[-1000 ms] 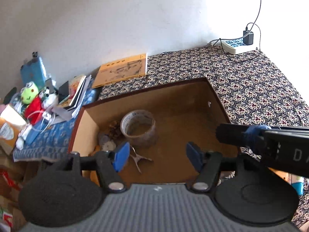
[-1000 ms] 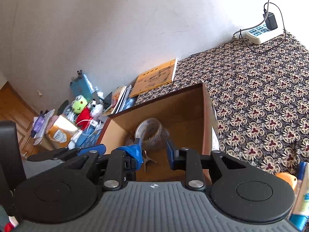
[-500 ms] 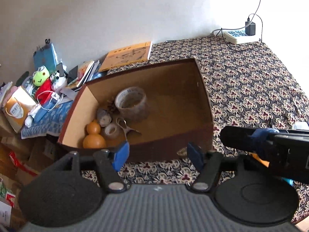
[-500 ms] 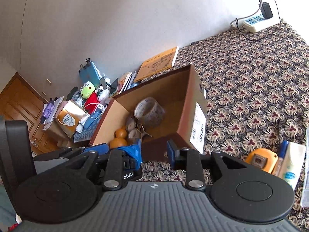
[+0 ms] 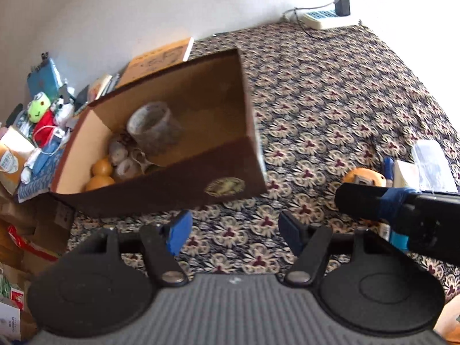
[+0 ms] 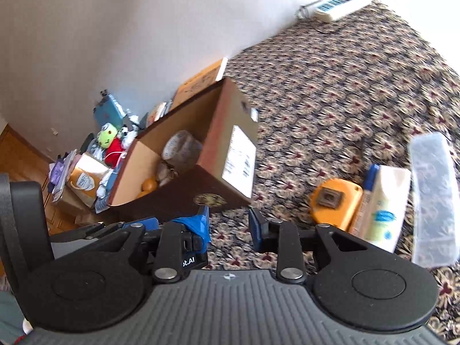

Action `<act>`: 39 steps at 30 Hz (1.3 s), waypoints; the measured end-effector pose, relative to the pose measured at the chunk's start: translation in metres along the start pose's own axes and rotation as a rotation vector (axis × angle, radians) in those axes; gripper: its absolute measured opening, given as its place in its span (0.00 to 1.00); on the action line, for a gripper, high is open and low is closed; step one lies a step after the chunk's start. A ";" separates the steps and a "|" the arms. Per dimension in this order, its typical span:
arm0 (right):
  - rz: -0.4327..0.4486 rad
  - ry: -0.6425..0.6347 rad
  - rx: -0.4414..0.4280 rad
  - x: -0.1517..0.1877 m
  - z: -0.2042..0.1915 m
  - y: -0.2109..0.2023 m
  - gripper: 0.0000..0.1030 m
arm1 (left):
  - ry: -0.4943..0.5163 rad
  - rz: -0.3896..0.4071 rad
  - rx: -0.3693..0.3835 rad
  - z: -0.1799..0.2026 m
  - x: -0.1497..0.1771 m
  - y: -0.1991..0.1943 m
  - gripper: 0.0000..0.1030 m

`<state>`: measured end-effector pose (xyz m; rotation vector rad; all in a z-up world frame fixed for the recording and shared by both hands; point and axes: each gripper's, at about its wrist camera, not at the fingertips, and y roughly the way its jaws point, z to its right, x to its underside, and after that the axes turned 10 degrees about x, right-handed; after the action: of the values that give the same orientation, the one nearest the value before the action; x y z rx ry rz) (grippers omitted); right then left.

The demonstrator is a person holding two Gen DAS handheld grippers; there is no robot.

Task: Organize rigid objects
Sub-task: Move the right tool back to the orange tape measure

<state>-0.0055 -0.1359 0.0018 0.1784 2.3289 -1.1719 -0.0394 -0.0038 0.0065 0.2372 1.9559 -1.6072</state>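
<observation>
Both the left gripper (image 5: 232, 231) and right gripper (image 6: 228, 225) hang empty, fingers spread, just short of the cardboard box (image 6: 184, 201). Right of the box on the patterned surface (image 6: 330, 92) lies an orange tape measure (image 6: 335, 204), probably next for boxing.

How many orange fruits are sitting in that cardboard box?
2 show: one orange fruit against the box's pale left wall, the other orange fruit just nearer in the front left corner, touching it. The box's front wall may hide more.

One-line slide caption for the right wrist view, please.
Open, empty right gripper above patterned cloth, between cardboard box and orange tape measure.
</observation>
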 end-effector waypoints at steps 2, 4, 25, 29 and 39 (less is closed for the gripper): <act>0.002 0.015 0.013 0.002 0.008 -0.002 0.15 | 0.007 -0.008 0.016 0.007 -0.001 0.002 0.68; 0.006 0.032 0.028 0.003 0.016 -0.004 0.15 | 0.018 -0.015 0.029 0.013 -0.002 0.005 0.68; 0.045 0.196 0.140 0.007 0.081 -0.021 0.16 | 0.135 -0.073 0.155 0.071 -0.011 0.035 0.68; 0.041 0.197 0.144 0.003 0.081 -0.016 0.16 | 0.129 -0.082 0.173 0.067 -0.012 0.040 0.68; -0.005 0.171 0.152 -0.005 0.075 0.014 0.16 | 0.086 -0.075 0.338 0.031 -0.004 0.055 0.70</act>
<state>0.0333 -0.1847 -0.0420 0.3389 2.3860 -1.3852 0.0003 -0.0178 -0.0402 0.3759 1.7625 -2.0043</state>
